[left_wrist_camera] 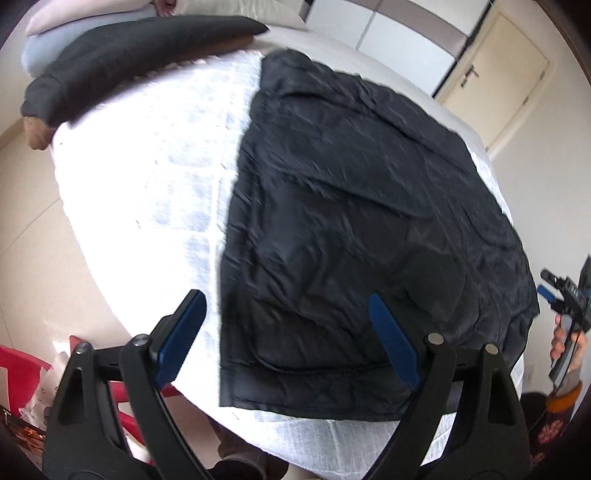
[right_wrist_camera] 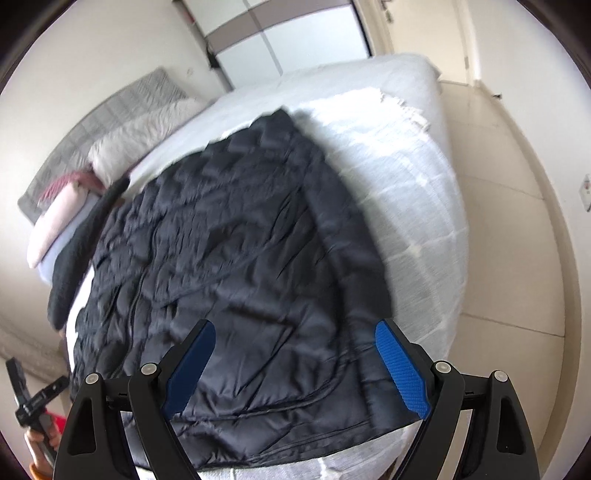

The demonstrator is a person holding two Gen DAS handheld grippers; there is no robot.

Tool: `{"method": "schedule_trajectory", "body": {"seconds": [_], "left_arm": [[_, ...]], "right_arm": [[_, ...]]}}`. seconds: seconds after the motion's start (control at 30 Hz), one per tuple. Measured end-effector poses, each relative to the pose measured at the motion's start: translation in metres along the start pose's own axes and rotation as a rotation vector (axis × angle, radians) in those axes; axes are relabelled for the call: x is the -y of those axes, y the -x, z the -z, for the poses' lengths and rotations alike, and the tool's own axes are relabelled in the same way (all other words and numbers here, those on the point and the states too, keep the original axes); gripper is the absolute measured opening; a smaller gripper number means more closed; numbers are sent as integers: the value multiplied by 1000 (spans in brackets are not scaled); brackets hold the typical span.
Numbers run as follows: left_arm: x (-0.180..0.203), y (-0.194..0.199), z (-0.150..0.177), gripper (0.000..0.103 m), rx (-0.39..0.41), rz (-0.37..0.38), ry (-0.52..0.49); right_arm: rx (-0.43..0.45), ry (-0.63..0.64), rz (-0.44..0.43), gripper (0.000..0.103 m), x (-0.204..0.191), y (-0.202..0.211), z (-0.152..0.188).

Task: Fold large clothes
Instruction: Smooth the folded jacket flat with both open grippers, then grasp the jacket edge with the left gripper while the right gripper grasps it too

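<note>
- Dark quilted jacket (left_wrist_camera: 354,236) spread flat on the white bedspread (left_wrist_camera: 147,184) of a bed, zipper side up, hem at the near edge of the bed, collar end pointing away toward the wardrobe (left_wrist_camera: 399,33).
- Long axis of the jacket running away from both tools, from near hem to far collar.
- Left tool (left_wrist_camera: 288,328) hovering above the near left part of the hem, jaws spread wide, nothing between the blue pads (left_wrist_camera: 184,332); left pad over bare bedspread, right pad over dark cloth.
- Right tool (right_wrist_camera: 295,354) likewise spread wide and empty, hovering above the near right part of the hem; both pads over the jacket, right edge of the garment just beyond the right pad.
- Jacket lying forward of and below both tools, no contact visible in either view.
- In the left wrist view, right tool seen at the far right frame edge, held in a hand (left_wrist_camera: 565,339), beside the jacket's right hem corner.
- Each hand roughly equally near its own hem corner; neither clearly closer.
- Likely next need: a drop onto the hem corners or side edges, then a fold across or along the long axis — a judgement only.
- Second dark garment (left_wrist_camera: 122,62) and pale folded clothes (right_wrist_camera: 55,225) lying at the far left of the bed, apart from the spread jacket.
- Some motion blur, so fine seams hard to read.
</note>
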State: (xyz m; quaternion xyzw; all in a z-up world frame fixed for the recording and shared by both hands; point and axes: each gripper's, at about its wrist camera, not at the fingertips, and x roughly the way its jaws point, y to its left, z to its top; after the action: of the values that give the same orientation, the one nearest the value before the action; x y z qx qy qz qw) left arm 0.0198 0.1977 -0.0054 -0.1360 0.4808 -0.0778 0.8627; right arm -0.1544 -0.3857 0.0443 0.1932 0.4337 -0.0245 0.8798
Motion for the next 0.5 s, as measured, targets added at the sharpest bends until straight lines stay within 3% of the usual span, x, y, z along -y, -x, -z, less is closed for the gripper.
{"method": "schedule_trajectory", "body": {"seconds": [0.13, 0.3, 0.43, 0.5], "left_arm": [[-20, -2, -3, 90, -21, 2, 70], [-38, -21, 3, 89, -133, -10, 129], [-34, -25, 8, 88, -155, 13, 125], [-30, -24, 10, 83, -159, 35, 123]], "right_arm": [[8, -65, -1, 90, 21, 3, -6], [-85, -163, 69, 90, 49, -15, -4], [-171, -252, -9, 90, 64, -29, 3], [-185, -269, -47, 89, 65, -31, 6]]}}
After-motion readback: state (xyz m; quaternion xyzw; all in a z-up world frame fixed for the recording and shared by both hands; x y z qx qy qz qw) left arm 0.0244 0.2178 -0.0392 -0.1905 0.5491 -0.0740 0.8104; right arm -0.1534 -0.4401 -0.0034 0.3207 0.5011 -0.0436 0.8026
